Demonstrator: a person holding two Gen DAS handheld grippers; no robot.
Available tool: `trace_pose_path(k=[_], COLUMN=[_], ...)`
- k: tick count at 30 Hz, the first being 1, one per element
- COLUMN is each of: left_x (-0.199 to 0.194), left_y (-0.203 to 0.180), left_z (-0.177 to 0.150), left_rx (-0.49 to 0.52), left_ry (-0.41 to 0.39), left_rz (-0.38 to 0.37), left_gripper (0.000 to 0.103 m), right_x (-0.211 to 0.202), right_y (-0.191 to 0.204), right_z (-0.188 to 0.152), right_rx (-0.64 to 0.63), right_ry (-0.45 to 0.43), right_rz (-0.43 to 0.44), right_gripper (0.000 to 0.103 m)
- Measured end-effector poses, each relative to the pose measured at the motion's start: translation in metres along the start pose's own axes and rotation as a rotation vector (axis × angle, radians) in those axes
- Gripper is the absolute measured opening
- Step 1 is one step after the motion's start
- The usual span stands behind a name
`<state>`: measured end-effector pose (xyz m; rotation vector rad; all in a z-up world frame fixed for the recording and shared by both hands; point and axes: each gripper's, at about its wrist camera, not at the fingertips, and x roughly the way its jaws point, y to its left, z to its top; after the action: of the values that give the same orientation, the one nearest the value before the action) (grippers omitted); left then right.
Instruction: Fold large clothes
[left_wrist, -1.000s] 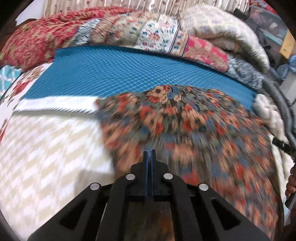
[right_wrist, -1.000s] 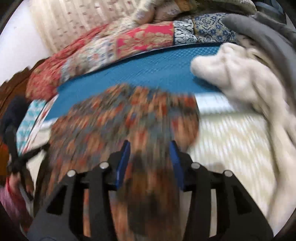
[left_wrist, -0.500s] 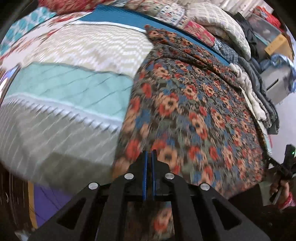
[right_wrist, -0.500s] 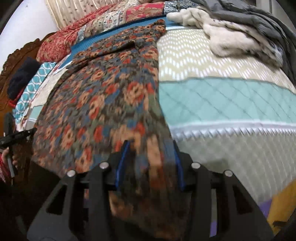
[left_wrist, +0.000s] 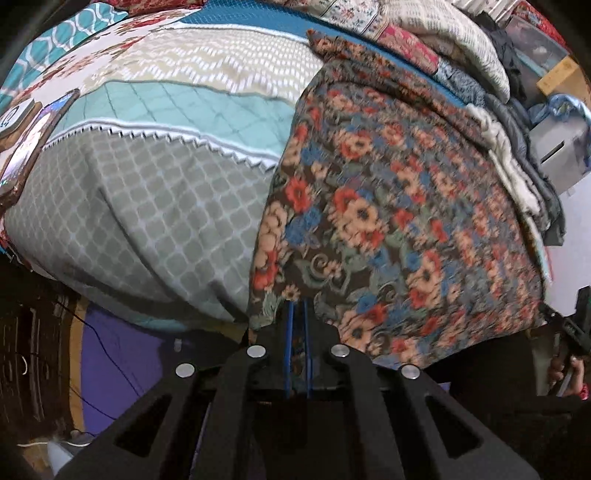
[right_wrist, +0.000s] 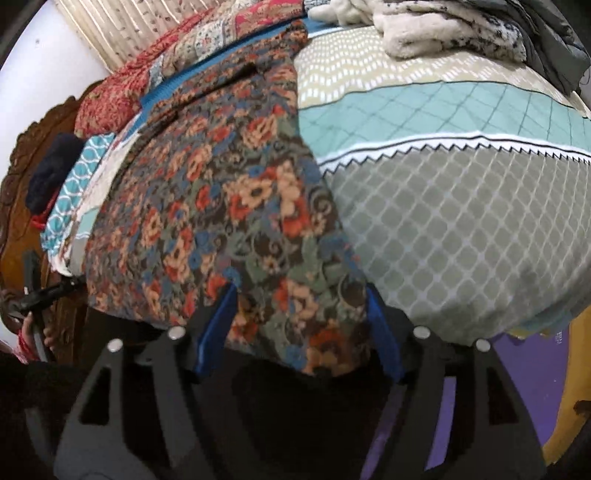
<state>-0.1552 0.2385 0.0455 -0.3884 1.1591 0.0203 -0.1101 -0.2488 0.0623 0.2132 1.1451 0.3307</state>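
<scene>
The floral garment (left_wrist: 388, 206), dark cloth crowded with red, peach and blue blossoms, lies in a long strip across the bedspread (left_wrist: 155, 206), running from the teal band near the pillows to the near edge of the bed, where its hem hangs over. In the left wrist view the left gripper (left_wrist: 297, 314) has its blue pads pressed together on the hem near the garment's left corner, the cloth pinched between them. In the right wrist view the right gripper (right_wrist: 299, 314) stands spread, its blue-lined fingers (right_wrist: 218, 325) on either side of the hanging hem; the cloth (right_wrist: 221, 192) drapes between them without being squeezed. The left view alone shows a phone (left_wrist: 33, 140) at the bed's left edge and stacked quilts (left_wrist: 461, 40) to the right. The right view alone shows a fuzzy cream blanket (right_wrist: 436, 29) and a carved wooden headboard (right_wrist: 22, 177).
</scene>
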Motion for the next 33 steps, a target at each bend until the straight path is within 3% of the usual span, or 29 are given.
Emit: trace_pose_path(k=[5,10,13,15,17,27,30,33], left_x=[0.009,0.005,-0.006,-0.002,0.003,-0.01,-0.035,-0.041], left_y=[0.004,-0.013,-0.018,-0.022,-0.03,-0.03,-0.025,-0.005], left_z=[-0.001,-0.011,-0.024,-0.036,-0.051,-0.059,-0.056,-0.049], left_rx=[-0.006,0.043,0.027,0.001,-0.003,0.004,0.027,-0.002], left_ry=[-0.021,-0.107,-0.191,-0.178,-0.183,-0.194,-0.267,-0.246], left_rz=[0.011,0.099,0.044,0.017,0.026,-0.034,-0.01,0.04], left_gripper=[0.013,0.013,0.013,0.01,0.0,0.0,0.0,0.0], right_x=[0.003,0.006,0.007,0.008,0.01,0.012,0.013,0.014], right_y=[0.002,0.0,0.0,0.0,-0.001,-0.003,-0.004,-0.004], right_z=[-0.001,0.001,0.003,0.004,0.006,0.009,0.009,0.009], right_rx=[-0.01,0.016,0.012,0.013,0.017,0.018,0.014,0.015], right_ry=[0.006,0.006,0.01,0.013,0.011,0.011,0.014,0.014], right_rz=[-0.011,-0.014,-0.022,-0.023,-0.026,-0.021,-0.025,-0.025], right_gripper=[0.067,0.067,0.067,0.067,0.067,0.067,0.067,0.067])
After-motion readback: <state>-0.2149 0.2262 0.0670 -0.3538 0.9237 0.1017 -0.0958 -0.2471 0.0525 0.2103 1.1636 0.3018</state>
